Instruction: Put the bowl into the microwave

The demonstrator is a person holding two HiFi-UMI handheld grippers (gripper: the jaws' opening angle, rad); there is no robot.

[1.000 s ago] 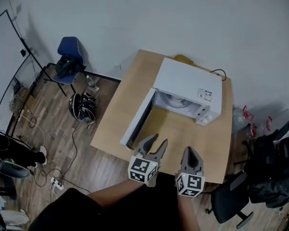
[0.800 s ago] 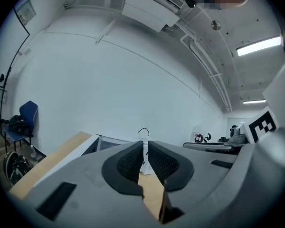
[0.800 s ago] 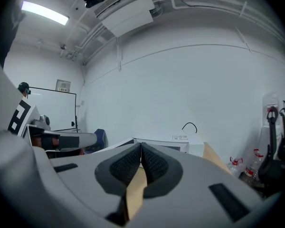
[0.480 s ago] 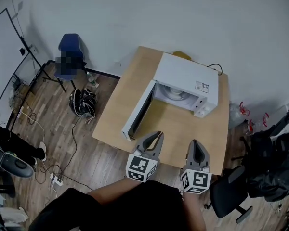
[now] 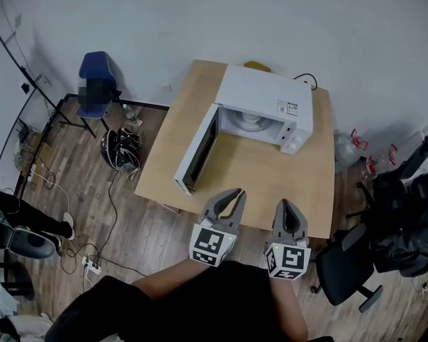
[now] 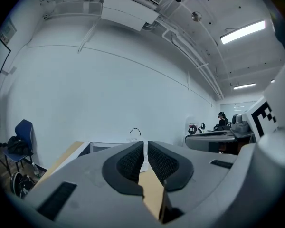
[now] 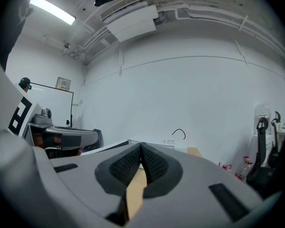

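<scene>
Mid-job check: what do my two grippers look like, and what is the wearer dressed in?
Both the left gripper and right gripper are grey moulded shells tapering to fingers with dark textured pads. Each carries a white cube with black square markers. The person wears a black top.

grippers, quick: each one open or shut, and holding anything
left gripper: shut, nothing between its jaws
right gripper: shut, nothing between its jaws
</scene>
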